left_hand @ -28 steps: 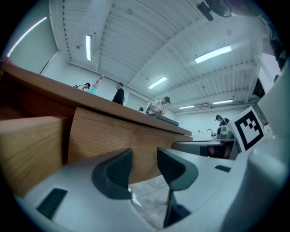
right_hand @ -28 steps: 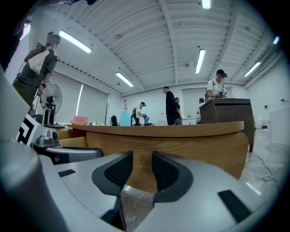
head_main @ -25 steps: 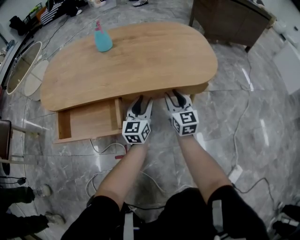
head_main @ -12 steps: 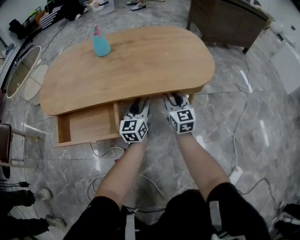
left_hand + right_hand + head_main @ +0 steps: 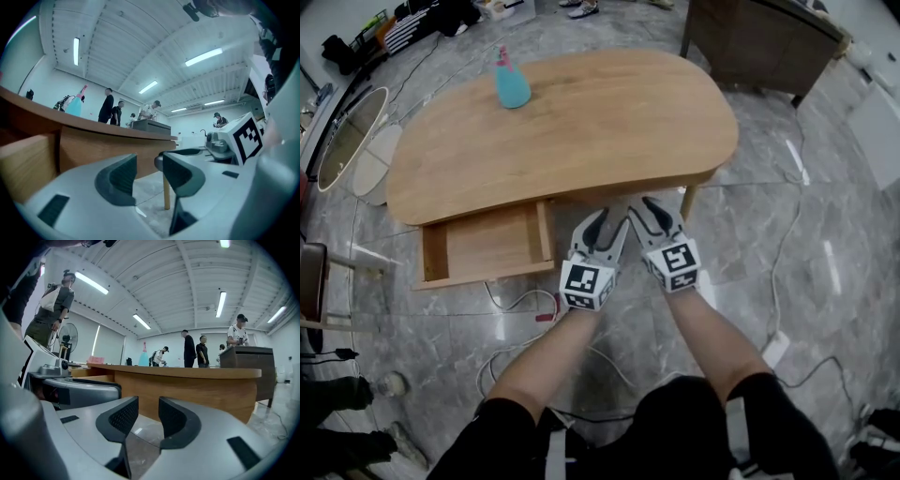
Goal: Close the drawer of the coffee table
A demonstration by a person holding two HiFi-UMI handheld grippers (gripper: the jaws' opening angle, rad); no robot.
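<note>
the drawer (image 5: 487,246) of the coffee table (image 5: 572,122) is pulled out and sits open with nothing in it. it is just to the left of the left tongs (image 5: 607,223), a bit apart from them. the right tongs (image 5: 652,211) are close beside the left tongs, on the side away from the drawer. both point at the front edge of the table top, near the table leg (image 5: 687,202), which is just to the right of the right tongs. the left tongs have their two jaws a little apart, and only floor shows between them. the right tongs look the same: a small gap and nothing in it. so neither pair holds anything. a blue spray bottle (image 5: 512,84) stands far ahead of the tongs, on the far side of the table. the closing push has likely not begun, because nothing touches the drawer. it looks like the get-ready step. next, the left tongs would need to go left, get in front of the drawer's front board and push it straight in under the table top. a crooked push could make it stick.
</note>
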